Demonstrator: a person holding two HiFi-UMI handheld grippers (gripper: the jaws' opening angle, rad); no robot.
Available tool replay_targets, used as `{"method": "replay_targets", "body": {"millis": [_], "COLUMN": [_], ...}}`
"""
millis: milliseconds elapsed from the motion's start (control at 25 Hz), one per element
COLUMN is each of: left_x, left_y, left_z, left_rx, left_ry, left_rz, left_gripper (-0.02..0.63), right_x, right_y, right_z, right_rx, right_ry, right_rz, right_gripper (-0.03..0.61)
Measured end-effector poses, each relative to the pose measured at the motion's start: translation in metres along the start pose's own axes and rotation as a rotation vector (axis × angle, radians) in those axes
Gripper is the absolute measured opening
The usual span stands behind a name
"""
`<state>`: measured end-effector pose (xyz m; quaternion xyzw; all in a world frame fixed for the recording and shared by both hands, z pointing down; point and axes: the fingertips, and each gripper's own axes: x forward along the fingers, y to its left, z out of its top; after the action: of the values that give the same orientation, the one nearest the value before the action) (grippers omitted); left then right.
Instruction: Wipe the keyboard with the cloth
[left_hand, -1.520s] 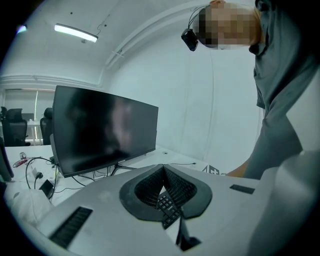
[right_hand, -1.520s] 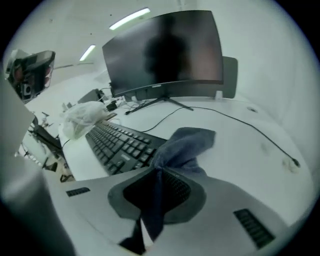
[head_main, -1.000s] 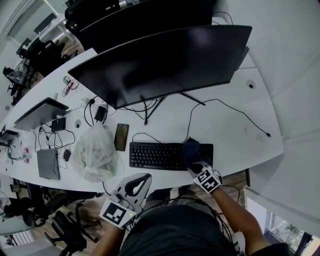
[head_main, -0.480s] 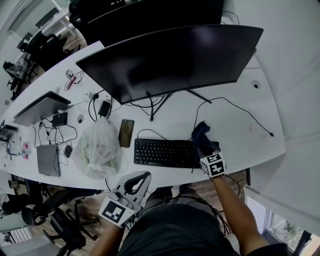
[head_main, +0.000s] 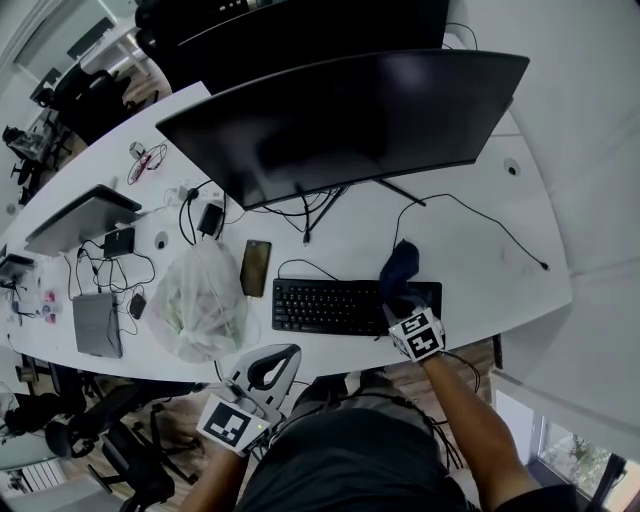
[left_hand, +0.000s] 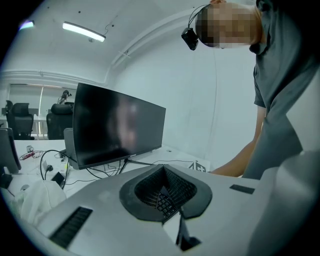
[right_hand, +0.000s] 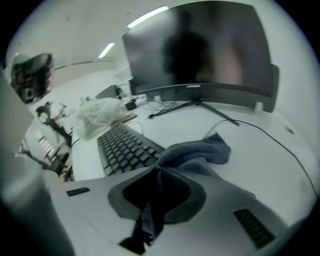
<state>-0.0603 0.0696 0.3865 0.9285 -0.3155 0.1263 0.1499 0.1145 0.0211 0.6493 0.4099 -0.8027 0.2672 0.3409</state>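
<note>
The right gripper is closed on a pinched fold of the dark blue cloth, which is seen running down between its jaws in the right gripper view. The rest of the cloth is bunched beyond the tips. It is draped over the right end of the keyboard and appears partly spilled onto the white desk behind. The left gripper is held off the desk's near edge, close to the person's body, with its jaws brought together on nothing.

The step in hand is judged to be a wiping pass begun at the keyboard's right end. The large dark monitor stands well behind the keys, so no clearance problem is expected there. The keyboard looks light and unanchored and may be pushed along by the stroke, so its left end could usefully be steadied with the idle gripper. The clear plastic bag lies just beside that end, and the stroke is best stopped short of it. The cloth would be better lowered until the bunch is spread flat over the keys, then drawn along the rows with light pressure, so that keycaps are not snagged. The phone, near the keyboard's far left corner, is best left undisturbed.

No brand or label can be read. The monitor screen is blank, the key legends are too small to be made out, and only black-and-white square patterns are carried on the marker cube.
</note>
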Motion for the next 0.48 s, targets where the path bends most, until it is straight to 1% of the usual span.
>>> {"method": "replay_targets", "body": {"millis": [40,80,120,160,200,240,280,360,400,440,480], "left_x": [0.0,0.0,0.0,0.0,0.0,0.0,0.001,0.002,0.003,0.004,0.005], "left_y": [0.0,0.001,0.002,0.003,0.005,0.006,0.007,0.008,0.008,0.009,0.01], "left_z": [-0.001,0.0,0.001,0.001,0.001,0.001,0.0,0.0,0.001,0.003,0.003], "left_rx": [0.001,0.002,0.002,0.002,0.001,-0.001,-0.003,-0.002,-0.002,-0.002,-0.001], "left_ry": [0.003,0.003,0.0,-0.004,-0.006,-0.005,-0.003,0.001,0.002,0.001,0.0], "left_rz": [-0.002,-0.006,-0.009,-0.01,-0.011,-0.01,-0.011,-0.016,-0.018,-0.021,-0.023], "left_gripper": [0.005,0.005,0.005,0.005,0.005,0.005,0.005,0.005,0.005,0.005,0.005], "right_x": [0.0,-0.003,-0.009,-0.015,-0.019,-0.02,-0.019,-0.018,-0.019,-0.022,-0.026], "right_y": [0.013,0.013,0.002,-0.013,-0.022,-0.018,0.0,0.047,0.058,0.055,0.038], "right_z": [-0.004,-0.006,-0.008,-0.009,-0.011,-0.015,-0.02,-0.033,-0.039,-0.042,-0.044], "right_rx": [-0.049,-0.044,0.012,0.087,0.14,0.147,0.112,-0.014,-0.058,-0.061,-0.013], "right_ry": [0.021,0.025,0.013,-0.002,-0.008,0.0,0.021,0.072,0.084,0.081,0.064], "right_rz": [0.058,0.074,0.042,-0.017,-0.064,-0.067,-0.02,0.125,0.148,0.117,0.039], "right_gripper": [0.041,0.041,0.041,0.041,0.041,0.041,0.041,0.041,0.041,0.041,0.041]}}
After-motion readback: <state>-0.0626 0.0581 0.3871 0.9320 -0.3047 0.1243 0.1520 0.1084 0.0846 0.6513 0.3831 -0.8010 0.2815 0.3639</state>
